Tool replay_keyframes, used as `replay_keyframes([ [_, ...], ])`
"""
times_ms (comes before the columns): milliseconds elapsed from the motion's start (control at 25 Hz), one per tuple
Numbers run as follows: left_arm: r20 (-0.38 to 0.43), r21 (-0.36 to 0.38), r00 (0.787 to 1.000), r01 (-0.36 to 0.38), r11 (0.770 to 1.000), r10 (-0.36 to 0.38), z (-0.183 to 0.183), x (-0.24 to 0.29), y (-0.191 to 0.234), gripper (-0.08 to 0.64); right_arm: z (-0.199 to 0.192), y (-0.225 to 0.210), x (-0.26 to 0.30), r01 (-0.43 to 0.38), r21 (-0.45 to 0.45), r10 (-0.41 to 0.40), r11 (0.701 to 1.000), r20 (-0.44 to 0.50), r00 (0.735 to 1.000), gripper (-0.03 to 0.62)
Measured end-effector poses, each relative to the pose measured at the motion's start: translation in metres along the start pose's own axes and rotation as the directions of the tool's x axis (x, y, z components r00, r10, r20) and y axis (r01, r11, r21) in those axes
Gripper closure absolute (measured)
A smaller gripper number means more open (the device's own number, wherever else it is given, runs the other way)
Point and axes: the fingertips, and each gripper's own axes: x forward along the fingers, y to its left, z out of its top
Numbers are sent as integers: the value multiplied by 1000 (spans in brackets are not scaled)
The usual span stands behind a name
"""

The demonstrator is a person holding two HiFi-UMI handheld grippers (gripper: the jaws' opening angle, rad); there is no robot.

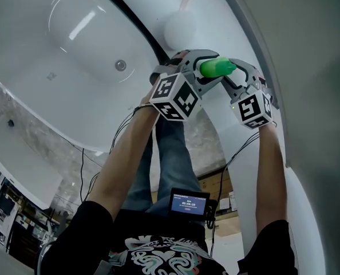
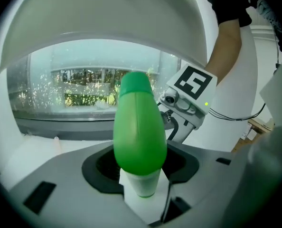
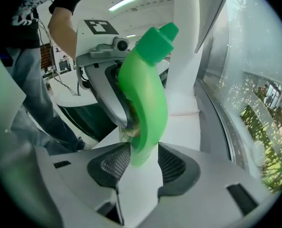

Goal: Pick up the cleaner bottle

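Note:
The green cleaner bottle [image 1: 217, 67] is held up in the air between both grippers. In the left gripper view the bottle [image 2: 139, 127] fills the gap between the jaws of my left gripper [image 2: 141, 170], which is shut on it. My right gripper [image 3: 143, 161] has the bottle's lower end [image 3: 145, 127] pinched between its mesh pads, and the green cap [image 3: 163, 36] points up and away. In the head view the left gripper [image 1: 207, 69] comes in from the left and the right gripper [image 1: 232, 72] from the right. Each gripper shows in the other's view.
A white bathtub [image 1: 72, 44] with a round drain [image 1: 120, 65] lies to the left. A white curved wall [image 1: 307, 67] stands on the right. The person's legs in jeans [image 1: 170, 159] are below, and a small screen [image 1: 189, 202] sits at the chest. A window [image 2: 84, 89] lies beyond.

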Motion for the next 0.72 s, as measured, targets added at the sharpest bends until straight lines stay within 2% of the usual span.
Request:
replay_keyframes([
  [200,-30,-91,998,-55,994,53,-23,11,5,339,2,-1,4,-13,-7,13,1000,-5,1000,413],
  [320,-38,-147,998,-50,988,45,-33,24,2,339,-7,1,6,2,2,-2,1000,-25,1000,414],
  [560,-22,-123,1000,-16,992,13,-33,37,-3,347,-22,8,8,-6,16,7,1000,-40,999,414],
  [720,-13,-158,1000,2,987,-4,-33,37,1,353,-30,6,9,1,44,1,999,-52,999,414],
])
